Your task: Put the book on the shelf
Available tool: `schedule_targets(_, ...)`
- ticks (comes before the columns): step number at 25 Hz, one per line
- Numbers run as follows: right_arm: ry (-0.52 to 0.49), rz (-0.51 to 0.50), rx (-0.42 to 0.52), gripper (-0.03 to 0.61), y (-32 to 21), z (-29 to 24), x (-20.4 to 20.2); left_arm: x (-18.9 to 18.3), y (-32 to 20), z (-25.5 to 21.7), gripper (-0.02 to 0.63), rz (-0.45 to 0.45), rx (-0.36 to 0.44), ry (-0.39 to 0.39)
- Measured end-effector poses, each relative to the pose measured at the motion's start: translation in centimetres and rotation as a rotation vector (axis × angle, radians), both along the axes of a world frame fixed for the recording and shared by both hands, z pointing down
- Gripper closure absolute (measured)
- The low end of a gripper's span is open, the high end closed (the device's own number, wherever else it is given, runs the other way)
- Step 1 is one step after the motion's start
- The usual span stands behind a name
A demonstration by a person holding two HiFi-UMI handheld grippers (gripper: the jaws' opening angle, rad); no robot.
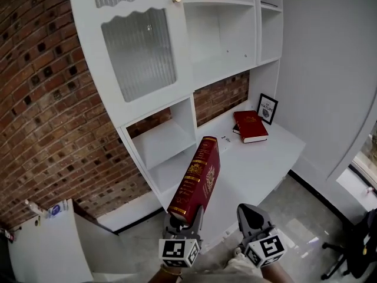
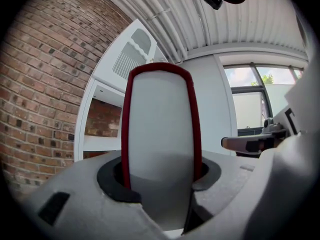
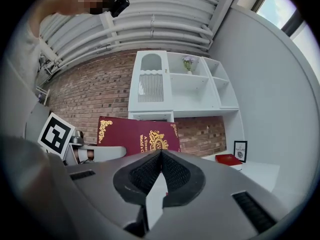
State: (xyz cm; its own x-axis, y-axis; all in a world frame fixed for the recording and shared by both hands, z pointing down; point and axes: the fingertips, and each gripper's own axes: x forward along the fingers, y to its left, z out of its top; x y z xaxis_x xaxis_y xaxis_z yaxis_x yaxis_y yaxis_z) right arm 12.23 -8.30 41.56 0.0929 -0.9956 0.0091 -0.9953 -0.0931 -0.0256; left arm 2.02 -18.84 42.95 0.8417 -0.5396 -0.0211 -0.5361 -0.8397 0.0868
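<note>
Brick wall (image 1: 41,111) behind white shelf (image 1: 166,139), surface (image 1: 265,158) below; book (image 1: 195,178) clamped by one end between left fingers (image 2: 85,204), jutting toward shelf, well short; right fingers (image 3: 145,176) pressed together, empty; likely to lever loose or clip a cubby wall.

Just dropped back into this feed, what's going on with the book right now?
A person is working two hand-held grippers in front of a white shelf unit against a brick wall. The left hand-held gripper is clamped on the lower end of a red book and holds it out toward the shelves; it is not yet placed. The right hand-held gripper is shut and empty beside it. Other red books lie on the white counter by a small framed picture.
</note>
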Motion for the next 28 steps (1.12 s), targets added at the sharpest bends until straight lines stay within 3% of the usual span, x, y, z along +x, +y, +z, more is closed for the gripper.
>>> schedule_targets(18,-0.017,-0.257,-0.055,0.571,-6.2,-0.5,3.4,-0.3,-3.3,-1.3,0.382,-0.286,0.012,-0.011)
schedule_targets(28,-0.051,-0.416,-0.019,0.571,-8.5,-0.7,3.3,-1.3,-3.7,-1.6,0.383,-0.435,0.009,-0.019)
